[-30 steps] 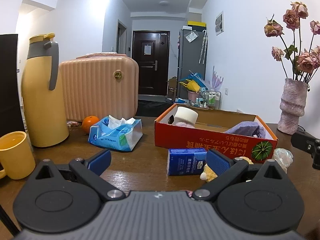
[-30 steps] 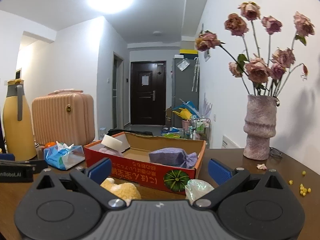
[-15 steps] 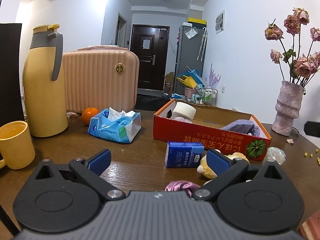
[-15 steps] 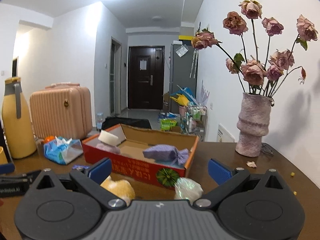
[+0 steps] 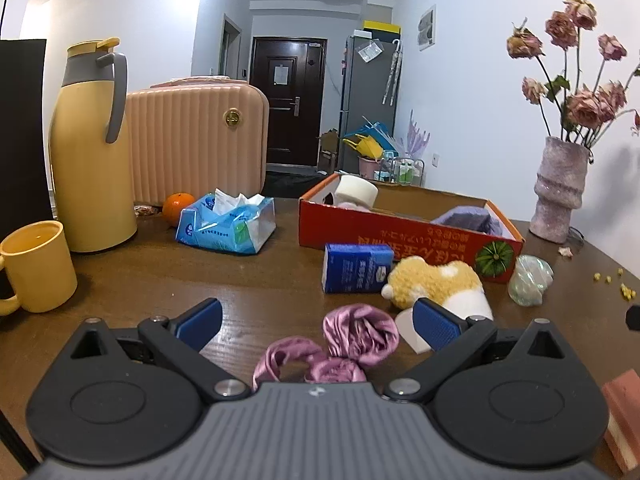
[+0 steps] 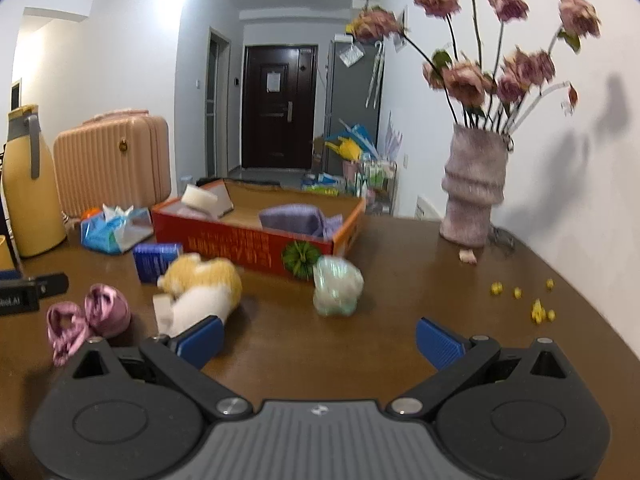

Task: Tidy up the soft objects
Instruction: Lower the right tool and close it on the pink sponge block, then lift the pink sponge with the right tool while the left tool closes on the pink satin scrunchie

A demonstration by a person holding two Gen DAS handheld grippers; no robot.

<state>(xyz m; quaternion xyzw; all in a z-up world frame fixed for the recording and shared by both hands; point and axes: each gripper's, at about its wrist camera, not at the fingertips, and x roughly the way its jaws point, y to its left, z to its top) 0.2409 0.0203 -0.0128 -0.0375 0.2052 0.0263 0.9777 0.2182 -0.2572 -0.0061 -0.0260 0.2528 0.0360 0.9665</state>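
A red cardboard box on the brown table holds a white foam roll and a purple cloth. In front of it lie a blue tissue pack, a yellow and white plush toy, a pale green bundle and a pink satin scrunchie. My left gripper is open, with the scrunchie between its fingers on the table. My right gripper is open and empty, just in front of the green bundle.
A yellow thermos, a yellow mug, a pink case, an orange and a blue tissue bag stand at the left. A vase of dried roses stands at the right. Yellow crumbs lie nearby.
Both grippers have risen and pulled back, so more of the table shows. The pink scrunchie and the whole plush toy have come into view. Both grippers stay open.
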